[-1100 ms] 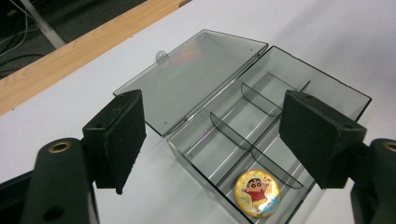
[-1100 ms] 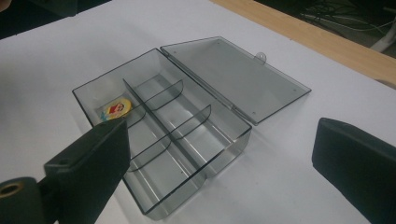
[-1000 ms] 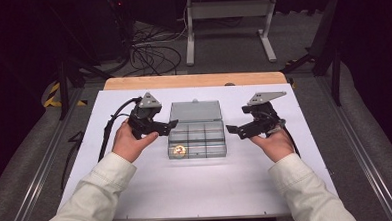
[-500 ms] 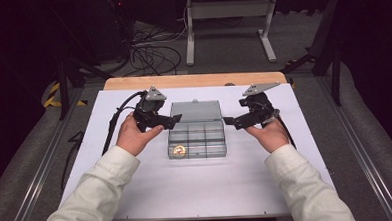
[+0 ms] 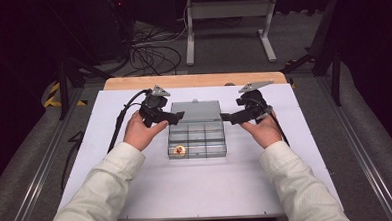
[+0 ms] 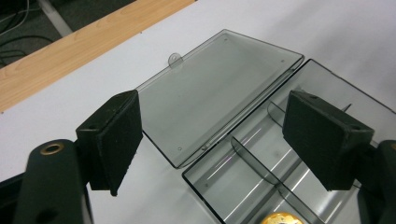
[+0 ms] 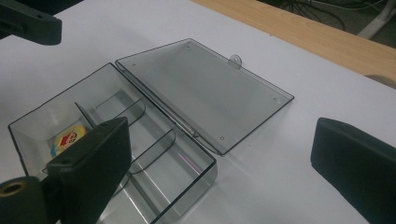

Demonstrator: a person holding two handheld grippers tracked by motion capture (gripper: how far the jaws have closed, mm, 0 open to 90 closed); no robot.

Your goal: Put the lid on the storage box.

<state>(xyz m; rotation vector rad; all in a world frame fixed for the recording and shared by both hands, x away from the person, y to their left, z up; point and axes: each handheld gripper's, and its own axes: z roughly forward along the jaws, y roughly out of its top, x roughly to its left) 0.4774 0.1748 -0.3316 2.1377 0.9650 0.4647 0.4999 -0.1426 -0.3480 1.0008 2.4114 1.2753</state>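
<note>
1. While we look down from the high view, the white worktop (image 5: 137,193) is the largest thing before us, with a wooden strip (image 5: 192,80) along its far edge.
2. Near the middle of the worktop we see the clear compartment box (image 5: 198,143), open, its inside split by dividers into several cells.
3. Its lid (image 5: 196,111) lies flat on the worktop on the far side of the box, joined to it along the hinge, and a small tab (image 6: 175,59) sticks out of the lid's far edge.
4. We hold the left hand-held gripper (image 5: 176,116) at the box's left far corner, above the lid's left end; in the left gripper view its jaws stand wide apart with nothing between them, one over the bare worktop just beside the lid, the other over the box.
5. We hold the right hand-held gripper (image 5: 228,118) just to the right of the box, pointing left toward it; in the right gripper view its jaws are likewise spread wide and grip nothing.
6. A small round yellow piece (image 5: 179,150) with a coloured picture on it lies in the box's near left cell, well apart from both grippers.
</note>
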